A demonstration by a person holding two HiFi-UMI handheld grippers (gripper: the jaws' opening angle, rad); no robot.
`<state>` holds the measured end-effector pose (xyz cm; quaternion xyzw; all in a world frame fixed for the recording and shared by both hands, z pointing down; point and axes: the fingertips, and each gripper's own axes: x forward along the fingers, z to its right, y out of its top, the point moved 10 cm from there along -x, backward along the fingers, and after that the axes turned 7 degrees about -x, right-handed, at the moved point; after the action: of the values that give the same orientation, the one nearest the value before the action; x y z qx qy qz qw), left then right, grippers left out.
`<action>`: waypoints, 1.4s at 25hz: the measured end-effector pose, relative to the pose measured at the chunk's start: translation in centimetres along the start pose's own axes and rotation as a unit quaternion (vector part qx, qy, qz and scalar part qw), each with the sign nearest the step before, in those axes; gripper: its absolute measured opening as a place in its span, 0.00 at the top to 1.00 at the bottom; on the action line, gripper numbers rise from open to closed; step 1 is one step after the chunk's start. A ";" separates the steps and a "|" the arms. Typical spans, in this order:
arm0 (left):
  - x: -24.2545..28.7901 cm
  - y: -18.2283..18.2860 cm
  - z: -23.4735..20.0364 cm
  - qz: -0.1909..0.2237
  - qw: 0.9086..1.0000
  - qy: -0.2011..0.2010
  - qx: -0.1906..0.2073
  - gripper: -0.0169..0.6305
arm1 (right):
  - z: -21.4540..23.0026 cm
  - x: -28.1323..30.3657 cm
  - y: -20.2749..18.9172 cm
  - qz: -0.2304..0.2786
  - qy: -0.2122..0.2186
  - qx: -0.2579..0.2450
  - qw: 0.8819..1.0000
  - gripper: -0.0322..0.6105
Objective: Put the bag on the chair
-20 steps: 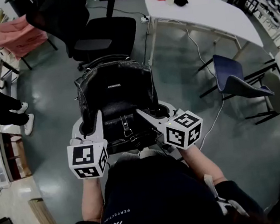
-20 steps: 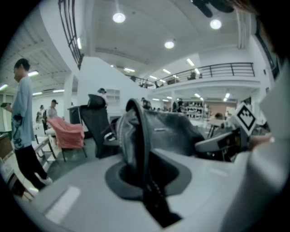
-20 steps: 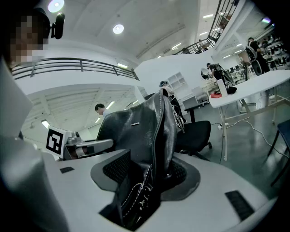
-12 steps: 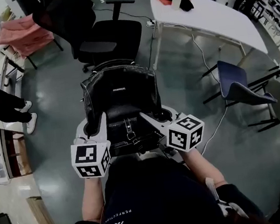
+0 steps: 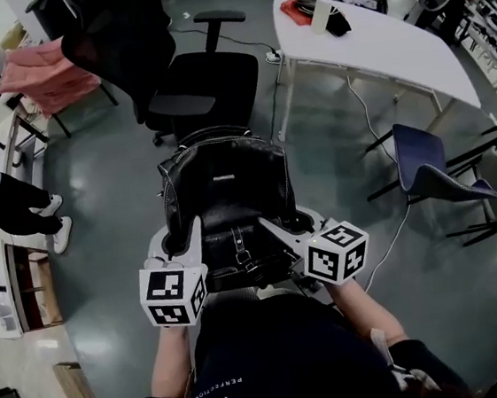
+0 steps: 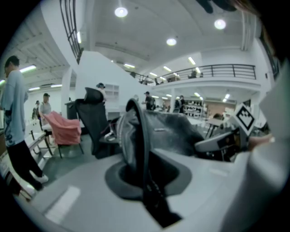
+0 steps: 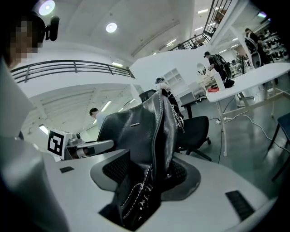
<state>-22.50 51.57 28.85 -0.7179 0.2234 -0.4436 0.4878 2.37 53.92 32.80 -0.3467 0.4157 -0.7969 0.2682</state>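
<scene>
A black leather bag (image 5: 224,183) hangs upright in front of me, carried between both grippers above the grey floor. My left gripper (image 5: 190,236) is shut on the bag's left edge, where a thin strap (image 6: 144,179) runs between its jaws. On the opposite side, my right gripper (image 5: 274,228) is shut on the bag, clamping the stitched leather and buckles (image 7: 142,190). The black office chair (image 5: 208,78) stands just beyond the bag, its seat bare and its high backrest (image 5: 118,30) at the far left.
A white table (image 5: 391,43) with a red item and dark objects stands at the right, with a cable trailing beneath it. A blue chair (image 5: 427,164) sits nearer right. A pink-draped chair (image 5: 37,66) and a standing person's legs (image 5: 8,199) are at left.
The office chair and the room have slid slightly down and right in the head view. Both grippers keep their hold on the bag, which stays between them.
</scene>
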 end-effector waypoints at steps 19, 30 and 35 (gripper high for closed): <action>17.5 11.4 -8.6 0.001 0.995 -0.100 0.021 0.90 | 8.8 10.3 11.8 0.029 -0.094 0.023 0.995 0.62; 24.4 15.3 -12.3 0.006 0.989 -0.148 0.023 0.91 | 11.9 14.7 15.9 0.045 -0.137 0.027 0.989 0.62; 26.3 15.5 -12.5 0.004 0.987 -0.161 0.016 0.91 | 13.1 15.2 16.4 0.039 -0.149 0.029 0.988 0.62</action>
<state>-18.13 18.88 27.56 -0.7714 0.1375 -0.3240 0.5302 5.44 28.44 29.27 -0.4374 0.3614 -0.7365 0.3683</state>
